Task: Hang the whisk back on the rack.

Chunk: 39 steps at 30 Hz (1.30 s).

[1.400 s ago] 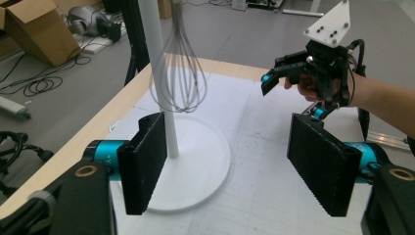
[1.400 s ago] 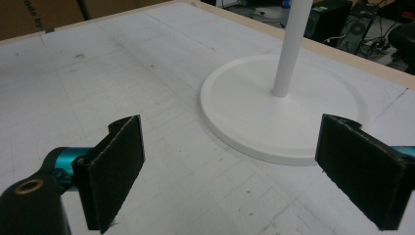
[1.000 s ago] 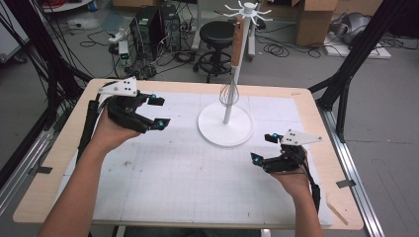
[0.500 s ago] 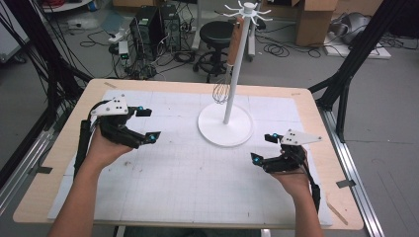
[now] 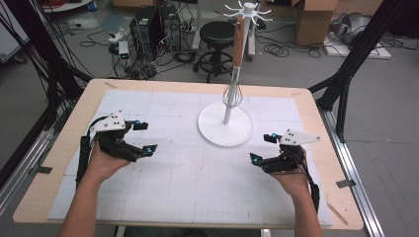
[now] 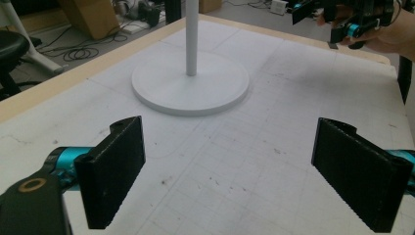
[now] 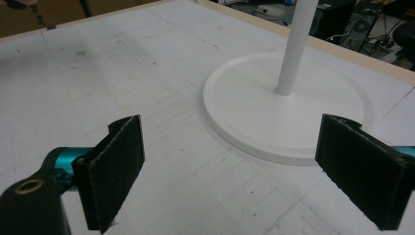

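Metal wire whisk (image 5: 231, 95) hangs on white round-based stand (image 5: 226, 129). Left gripper (image 5: 144, 137), jaws just opening, and right gripper (image 5: 262, 148) released, empty, flanking stand. Careless reach could tip it.

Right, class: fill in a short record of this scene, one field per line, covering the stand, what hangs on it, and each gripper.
stand: white stand upright on the white mat, round base flat
hanging item: whisk with wooden handle, hung from the top hooks beside the pole
left gripper: jaws have just been opening, nothing between them, low over the mat
right gripper: open, empty, near the base
table: wooden edge around the mat
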Available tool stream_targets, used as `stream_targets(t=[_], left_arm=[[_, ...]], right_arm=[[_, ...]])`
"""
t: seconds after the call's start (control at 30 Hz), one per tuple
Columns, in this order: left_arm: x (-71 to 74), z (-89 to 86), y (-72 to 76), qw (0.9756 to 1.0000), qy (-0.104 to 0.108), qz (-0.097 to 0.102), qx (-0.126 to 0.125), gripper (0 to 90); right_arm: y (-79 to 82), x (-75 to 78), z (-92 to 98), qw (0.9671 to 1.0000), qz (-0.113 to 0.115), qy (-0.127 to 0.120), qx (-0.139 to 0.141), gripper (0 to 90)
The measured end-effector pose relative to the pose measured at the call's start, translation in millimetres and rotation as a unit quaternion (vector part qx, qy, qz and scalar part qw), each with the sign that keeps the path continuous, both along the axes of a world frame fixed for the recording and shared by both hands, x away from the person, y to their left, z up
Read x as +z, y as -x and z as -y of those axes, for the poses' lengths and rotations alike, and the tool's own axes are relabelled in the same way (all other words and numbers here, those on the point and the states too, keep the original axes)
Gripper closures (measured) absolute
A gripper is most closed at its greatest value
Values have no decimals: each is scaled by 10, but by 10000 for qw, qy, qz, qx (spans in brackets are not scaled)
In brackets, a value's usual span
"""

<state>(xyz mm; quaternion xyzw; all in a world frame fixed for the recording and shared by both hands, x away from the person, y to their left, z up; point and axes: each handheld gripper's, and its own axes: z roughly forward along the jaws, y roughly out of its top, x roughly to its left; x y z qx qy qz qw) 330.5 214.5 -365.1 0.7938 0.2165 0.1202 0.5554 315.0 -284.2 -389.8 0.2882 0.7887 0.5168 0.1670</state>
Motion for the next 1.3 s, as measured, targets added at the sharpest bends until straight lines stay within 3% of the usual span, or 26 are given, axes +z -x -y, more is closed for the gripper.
stream_targets(t=[0.33,0.8,0.9,1.1,1.3], left_arm=[[-171,-43,27,10000,39,-69,57,129],[-199,-17,25,9997,186,-126,-9,114],[-218,2,10,9998,147,-95,127,75],[-282,34,-9,9998,54,-175,30,60],[-295,45,4,9998,104,-167,1,60]], right_arm=[[6,10,8,10000,33,-25,15,101],[11,0,9,10000,-14,-2,40,100],[2,-6,9,10000,-17,-5,46,101],[-4,-11,5,10000,-29,10,54,101],[11,-11,-18,9999,-3,93,88,100]])
